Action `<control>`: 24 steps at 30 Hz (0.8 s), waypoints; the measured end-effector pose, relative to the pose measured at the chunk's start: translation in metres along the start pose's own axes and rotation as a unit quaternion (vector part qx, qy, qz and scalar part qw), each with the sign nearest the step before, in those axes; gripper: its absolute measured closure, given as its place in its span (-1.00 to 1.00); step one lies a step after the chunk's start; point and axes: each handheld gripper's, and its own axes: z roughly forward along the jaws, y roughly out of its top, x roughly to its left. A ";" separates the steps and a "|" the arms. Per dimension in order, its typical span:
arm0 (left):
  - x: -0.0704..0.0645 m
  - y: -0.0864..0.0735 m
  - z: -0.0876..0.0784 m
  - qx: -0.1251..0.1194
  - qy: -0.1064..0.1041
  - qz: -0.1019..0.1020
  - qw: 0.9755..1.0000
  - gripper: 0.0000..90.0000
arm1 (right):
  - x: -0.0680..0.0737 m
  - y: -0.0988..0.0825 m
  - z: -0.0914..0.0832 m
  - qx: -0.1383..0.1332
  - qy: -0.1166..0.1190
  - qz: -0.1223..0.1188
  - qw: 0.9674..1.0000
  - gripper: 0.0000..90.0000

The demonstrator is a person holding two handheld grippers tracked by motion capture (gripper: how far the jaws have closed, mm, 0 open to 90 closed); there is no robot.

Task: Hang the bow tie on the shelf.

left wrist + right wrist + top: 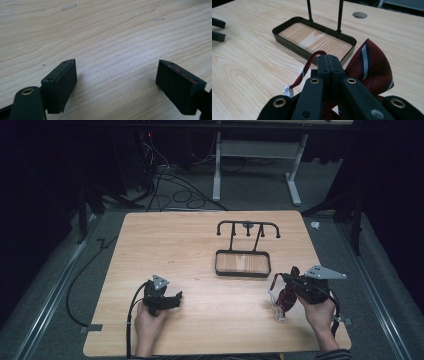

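Wooden-floored black tray (243, 263) lies bare; right hand-held gripper (328, 60) clamps the red bow tie (372, 67), left hand-held gripper (116, 75) gapes wide.

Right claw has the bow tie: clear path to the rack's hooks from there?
Probably yes. The right claw, shut on the bow tie, faces the rack over bare table; only the rack's low tray lies between.

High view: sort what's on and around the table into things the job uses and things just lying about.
In use:
- red striped bow tie, its strap clamped in the right tool
- black hanger stand with its tray
- left tool, open, over bare wood

Lying about:
- cables on the floor
- white table legs behind
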 end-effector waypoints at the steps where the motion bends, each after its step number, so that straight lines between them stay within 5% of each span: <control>1: 0.000 0.000 0.000 0.000 0.000 0.000 1.000 -0.61 | 0.002 0.004 -0.003 -0.007 0.001 -0.004 1.000 1.00; 24: 0.000 0.000 0.000 0.000 0.000 0.000 1.000 -0.61 | 0.017 0.034 -0.002 -0.030 0.017 -0.033 0.999 1.00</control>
